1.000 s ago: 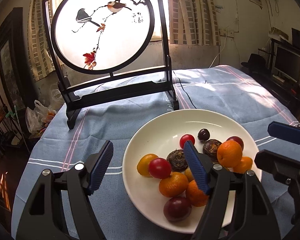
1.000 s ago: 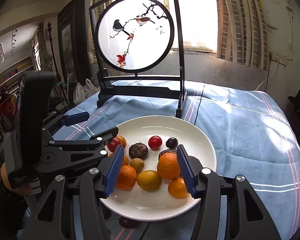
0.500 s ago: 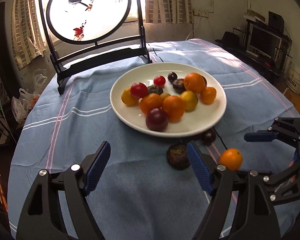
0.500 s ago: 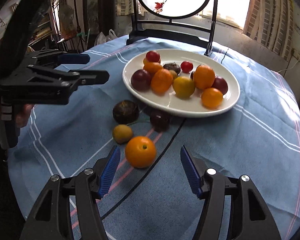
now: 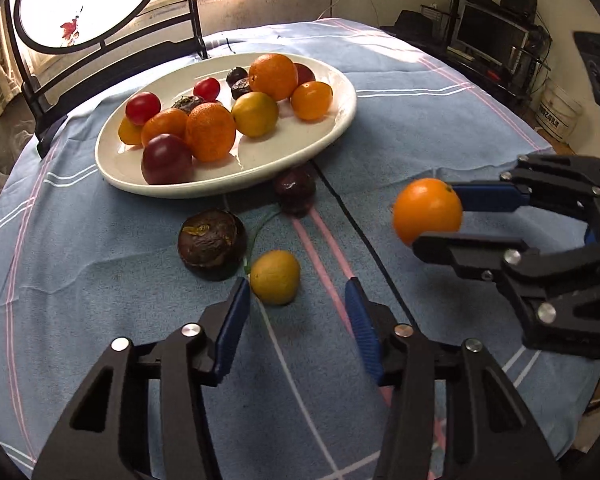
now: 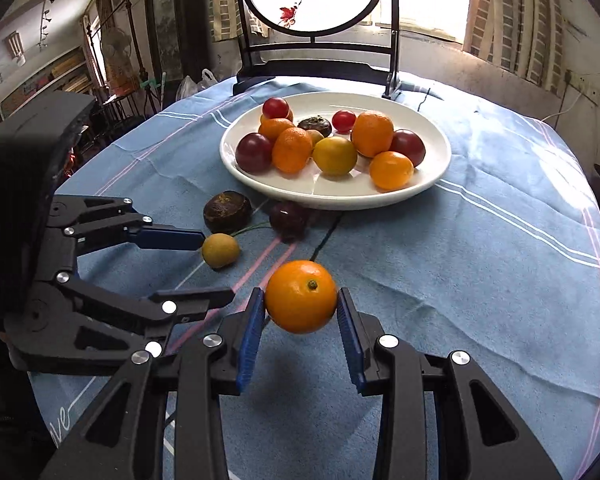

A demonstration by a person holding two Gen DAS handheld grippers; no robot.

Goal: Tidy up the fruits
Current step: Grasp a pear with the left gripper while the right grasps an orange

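My right gripper (image 6: 300, 316) is shut on an orange (image 6: 301, 297) and holds it above the blue cloth; it also shows in the left wrist view (image 5: 427, 210). My left gripper (image 5: 296, 320) is open, just short of a small yellow fruit (image 5: 275, 277) on the cloth, also seen in the right wrist view (image 6: 220, 250). A dark brown fruit (image 5: 212, 239) and a dark purple fruit (image 5: 295, 190) lie loose by the white plate (image 5: 332, 128), which holds several oranges, plums and tomatoes.
A round painted screen on a black stand (image 6: 320, 20) stands behind the plate. The round table's edge curves near at right (image 5: 540, 140). A monitor and shelves (image 5: 492, 36) stand beyond it.
My right gripper has closed on the orange and lifted it off the cloth. My left gripper has moved forward and down to the small yellow fruit, its jaws narrower.
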